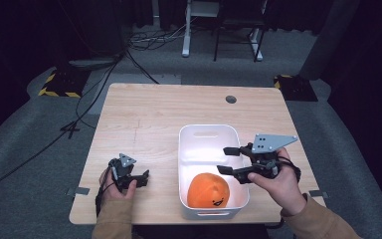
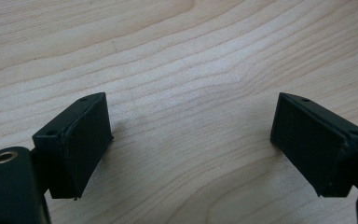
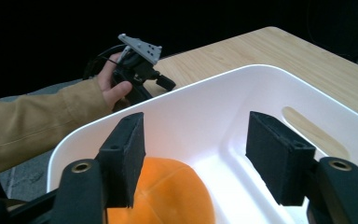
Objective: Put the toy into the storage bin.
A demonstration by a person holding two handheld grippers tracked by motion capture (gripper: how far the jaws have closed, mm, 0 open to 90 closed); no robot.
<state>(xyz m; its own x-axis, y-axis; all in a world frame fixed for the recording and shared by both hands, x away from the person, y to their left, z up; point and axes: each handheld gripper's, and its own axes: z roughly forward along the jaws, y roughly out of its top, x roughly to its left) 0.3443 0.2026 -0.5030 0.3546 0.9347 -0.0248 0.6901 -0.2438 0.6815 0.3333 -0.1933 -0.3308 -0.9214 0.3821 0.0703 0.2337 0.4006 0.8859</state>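
looking down on a light wooden table (image 1: 154,114), a white plastic bin (image 1: 189,149) sits right of centre near the front edge. an orange ball-shaped toy (image 1: 208,190) with a small dark smiling face lies inside the bin, at its near end. the right gripper (image 1: 231,160) hovers over the bin's right side, above and beyond the toy, its jaws apart with nothing between them; the right gripper view shows the toy (image 3: 168,196) below the spread jaws, not touching them. the left gripper (image 1: 142,178) rests low over the bare table to the left of the bin, well apart from it, its jaws spread wide over plain wood grain. tan sleeves (image 1: 114,219) cover both forearms.
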